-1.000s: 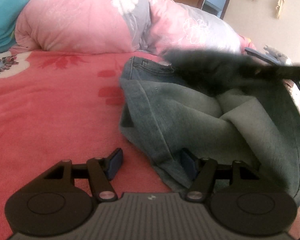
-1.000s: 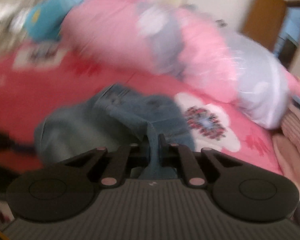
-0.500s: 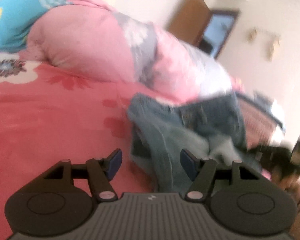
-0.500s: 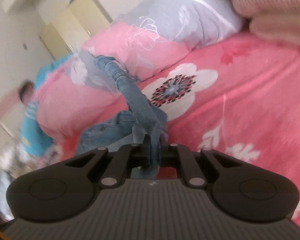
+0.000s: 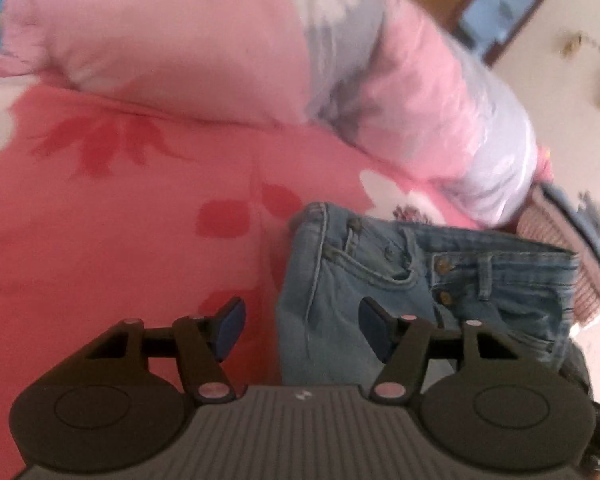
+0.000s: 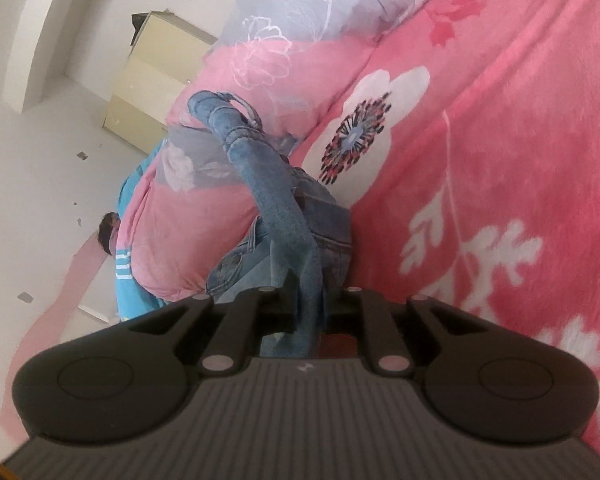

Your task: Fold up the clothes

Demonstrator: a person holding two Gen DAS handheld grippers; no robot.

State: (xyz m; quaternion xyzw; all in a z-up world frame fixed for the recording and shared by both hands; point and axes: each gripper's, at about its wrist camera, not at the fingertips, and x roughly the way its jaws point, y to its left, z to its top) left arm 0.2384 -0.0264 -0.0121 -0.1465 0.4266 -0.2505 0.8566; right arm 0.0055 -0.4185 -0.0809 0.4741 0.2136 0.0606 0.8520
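Observation:
A pair of light blue jeans (image 5: 384, 280) lies on the pink bed, front up, with the waistband and two brass buttons showing. My left gripper (image 5: 302, 322) hovers over the jeans' left edge. Its jaws stand wide and are closing a little, and the blue pads (image 5: 230, 322) press on nothing. In the right wrist view, a twisted strip of the jeans (image 6: 276, 200) runs from the heap back into my right gripper (image 6: 309, 300). Those narrow jaws hold the denim and are starting to open. This view is rolled well to one side.
A puffy pink and grey duvet (image 5: 228, 48) is piled behind the jeans. The pink flowered bedsheet (image 6: 500, 160) spreads around them. A pink knitted item (image 5: 556, 240) lies at the right edge. A cream cabinet (image 6: 152, 80) stands by the wall, and a brown door frame (image 5: 496, 12) shows beyond the bed.
The left gripper has swept across the bed to the jeans' waistband, which now lies front up. The right gripper has rolled hard and sunk toward the sheet, still holding the denim.

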